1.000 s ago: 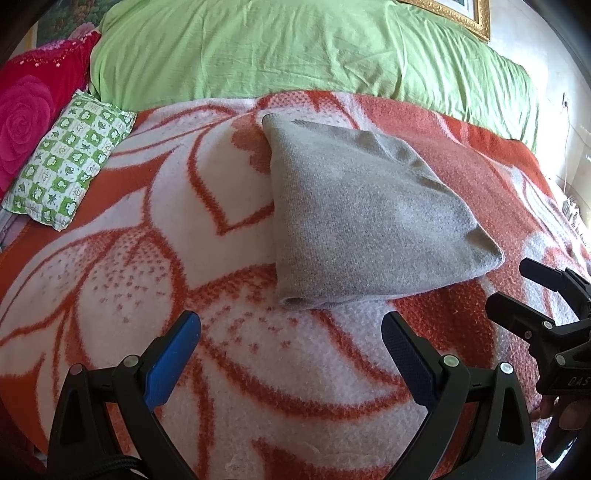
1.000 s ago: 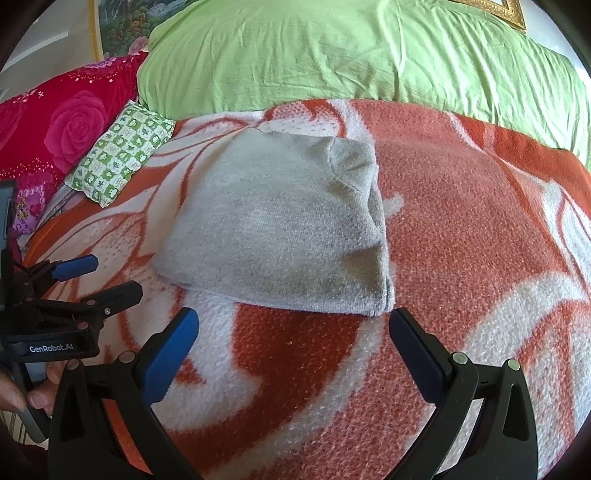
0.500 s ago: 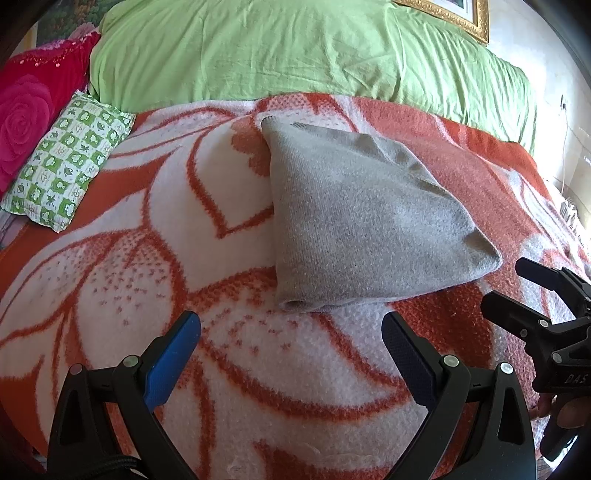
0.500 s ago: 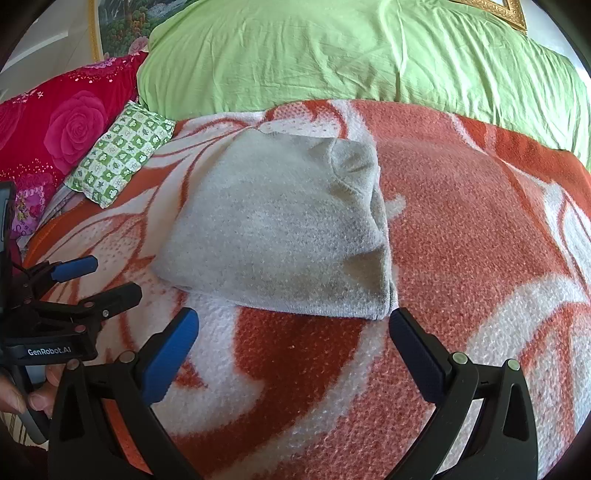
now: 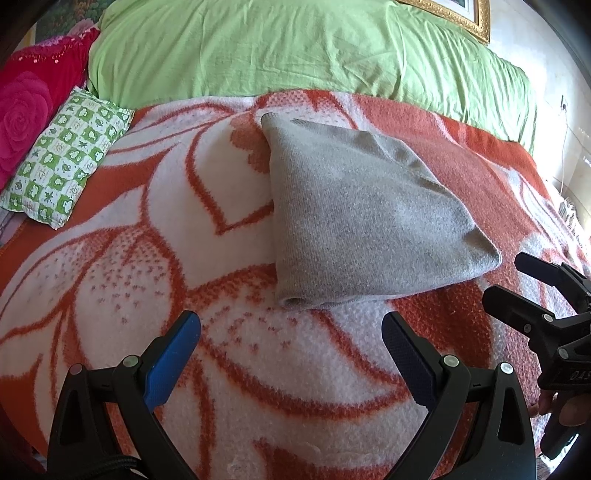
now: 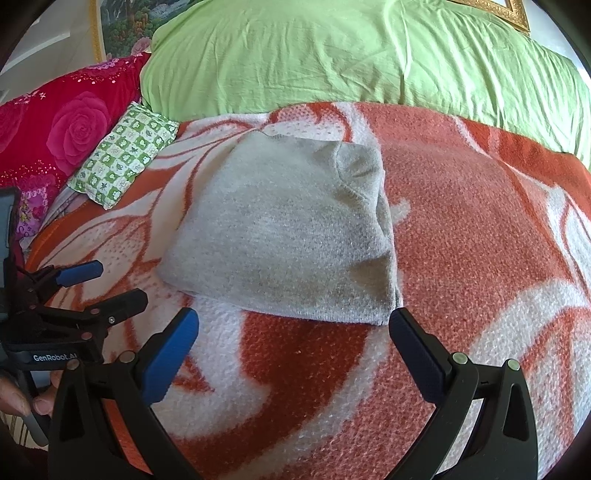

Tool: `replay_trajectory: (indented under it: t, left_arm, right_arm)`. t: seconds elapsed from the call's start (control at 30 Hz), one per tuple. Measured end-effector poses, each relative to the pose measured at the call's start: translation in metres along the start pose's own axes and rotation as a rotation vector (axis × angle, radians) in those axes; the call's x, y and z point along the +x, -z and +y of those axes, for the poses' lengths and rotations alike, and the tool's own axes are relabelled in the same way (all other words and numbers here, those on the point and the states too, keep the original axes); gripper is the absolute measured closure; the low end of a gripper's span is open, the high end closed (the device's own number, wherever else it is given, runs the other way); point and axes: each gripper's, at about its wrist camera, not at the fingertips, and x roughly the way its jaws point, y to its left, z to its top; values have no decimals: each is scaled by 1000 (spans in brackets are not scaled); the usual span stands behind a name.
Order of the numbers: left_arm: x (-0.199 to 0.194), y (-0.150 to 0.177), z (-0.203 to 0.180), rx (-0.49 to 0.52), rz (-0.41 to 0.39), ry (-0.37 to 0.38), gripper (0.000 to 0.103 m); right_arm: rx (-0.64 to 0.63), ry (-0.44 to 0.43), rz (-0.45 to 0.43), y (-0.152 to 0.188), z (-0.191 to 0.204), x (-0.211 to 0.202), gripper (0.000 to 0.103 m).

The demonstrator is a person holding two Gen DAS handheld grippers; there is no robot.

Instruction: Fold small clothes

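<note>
A grey knitted garment point(image 5: 362, 218) lies folded flat on the orange and white blanket point(image 5: 147, 258); it also shows in the right wrist view point(image 6: 288, 229). My left gripper point(image 5: 291, 332) is open and empty, just short of the garment's near left corner. My right gripper point(image 6: 293, 328) is open and empty, just short of the garment's near right corner. Each gripper shows in the other's view, the right one point(image 5: 517, 280) at the right edge and the left one point(image 6: 110, 288) at the left edge, both open.
A green quilt point(image 5: 295, 51) lies across the far side of the bed. A green checked small pillow point(image 5: 62, 158) and a red rose pillow point(image 5: 26, 107) lie at the far left. A gilt picture frame point(image 5: 461, 14) hangs behind.
Both grippers have drifted very slightly; the garment sits a touch higher in both views. Nothing was taken hold of or let go.
</note>
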Motion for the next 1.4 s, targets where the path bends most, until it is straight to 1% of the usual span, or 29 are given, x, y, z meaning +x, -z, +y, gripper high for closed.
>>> replay_trajectory:
  t: [1.07, 1.4]
  left_arm:
    - [2, -6, 2, -8, 3, 13, 4]
    - [-1, -10, -5, 31, -11, 1, 5]
  right_arm:
    - [-1, 1, -8, -8, -3, 0, 0]
    - [5, 4, -18, -12, -7, -2, 0]
